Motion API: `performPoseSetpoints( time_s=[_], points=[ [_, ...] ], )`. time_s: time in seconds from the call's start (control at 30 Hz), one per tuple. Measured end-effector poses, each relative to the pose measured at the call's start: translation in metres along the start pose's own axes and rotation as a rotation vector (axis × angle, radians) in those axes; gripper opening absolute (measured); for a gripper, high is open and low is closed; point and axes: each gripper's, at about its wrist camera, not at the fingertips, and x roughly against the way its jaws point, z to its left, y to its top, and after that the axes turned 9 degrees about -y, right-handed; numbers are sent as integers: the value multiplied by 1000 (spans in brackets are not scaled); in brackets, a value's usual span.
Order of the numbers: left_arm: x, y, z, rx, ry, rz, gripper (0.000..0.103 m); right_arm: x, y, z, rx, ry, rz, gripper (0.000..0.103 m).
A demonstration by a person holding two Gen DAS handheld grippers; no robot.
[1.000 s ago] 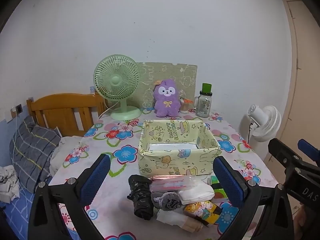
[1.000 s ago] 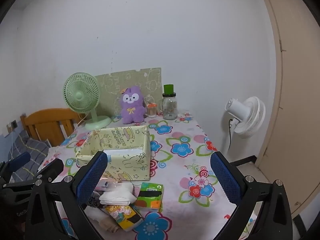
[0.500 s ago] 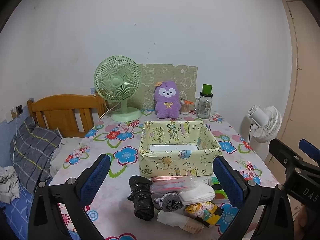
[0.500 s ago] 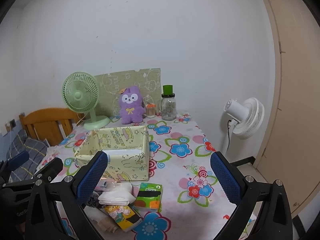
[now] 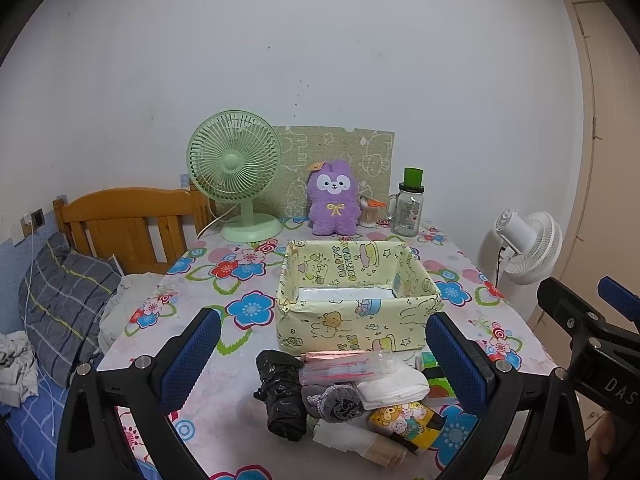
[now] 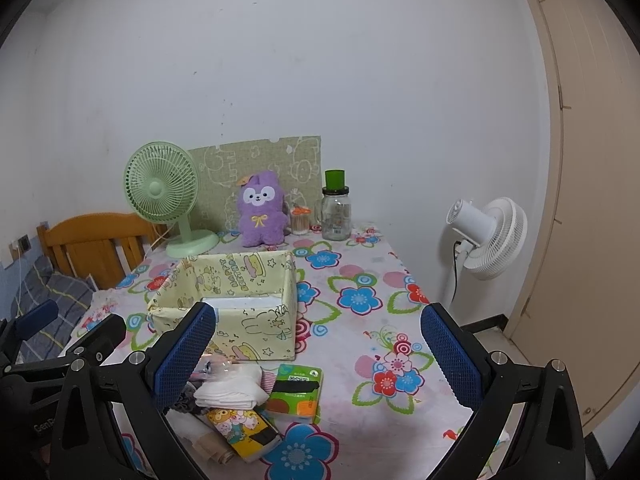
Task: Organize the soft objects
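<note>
Grippers hung wide apart, holding nothing: my left gripper (image 5: 324,356) low in its frame, my right gripper (image 6: 316,354) likewise. At centre I saw the yellow patterned box (image 5: 352,326), a white sheet on its floor. Below it lay the soft pile (image 5: 340,392): black bag (image 5: 280,394), white cloth (image 5: 390,388), tissue packs.

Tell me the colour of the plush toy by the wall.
Purple plush toy, clearest in right wrist view.
</note>
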Motion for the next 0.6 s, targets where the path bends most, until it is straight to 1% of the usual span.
performPoseSetpoints(
  time_s=[0.6],
  points=[
    [2, 1, 0, -2, -2, 0, 102, 3, 2, -1, 2, -8, 4, 103]
  ],
)
